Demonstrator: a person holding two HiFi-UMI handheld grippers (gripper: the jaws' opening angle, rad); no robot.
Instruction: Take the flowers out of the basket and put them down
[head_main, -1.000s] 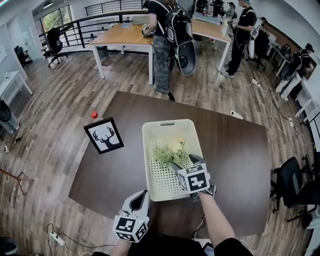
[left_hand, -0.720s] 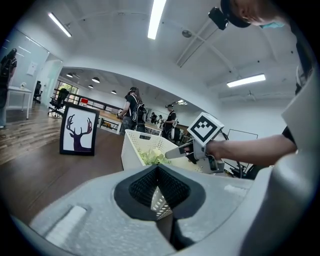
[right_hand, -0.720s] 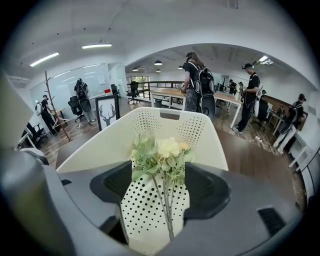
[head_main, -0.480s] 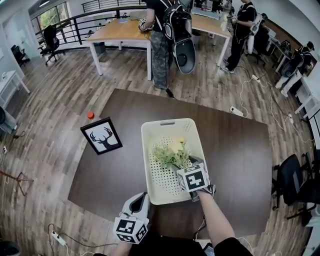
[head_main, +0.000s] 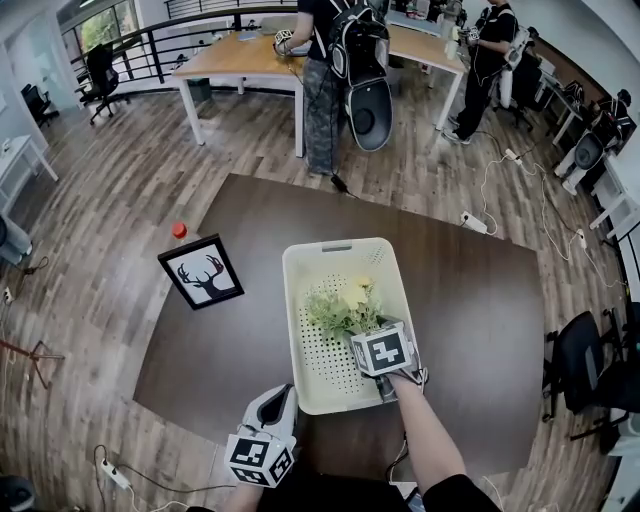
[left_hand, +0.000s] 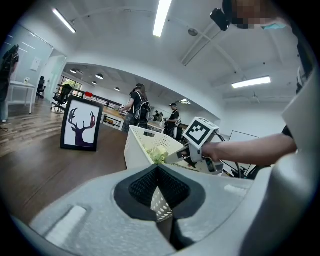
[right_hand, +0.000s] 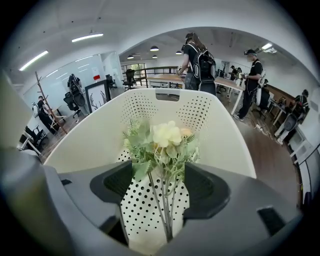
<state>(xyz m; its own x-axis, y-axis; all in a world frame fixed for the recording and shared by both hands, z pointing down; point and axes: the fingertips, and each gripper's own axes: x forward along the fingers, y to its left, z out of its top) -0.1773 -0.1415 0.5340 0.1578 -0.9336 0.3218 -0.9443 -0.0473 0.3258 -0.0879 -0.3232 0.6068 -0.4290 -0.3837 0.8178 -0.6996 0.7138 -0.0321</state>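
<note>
Flowers (head_main: 345, 305) in white basket (head_main: 336, 246), between spread right tongs (right_hand: 161, 189); left tongs (left_hand: 159, 194) pressed together.

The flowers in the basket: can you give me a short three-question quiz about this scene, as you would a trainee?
1. True or false: the flowers lie inside the white basket.
2. In the head view, what stands on the table left of the basket? A deer picture; B lamp; C mug.
3. Are the right tongs open or shut?
Key: 1 true. 2 A. 3 open, one side either way of the stems, not pinching them.
</note>
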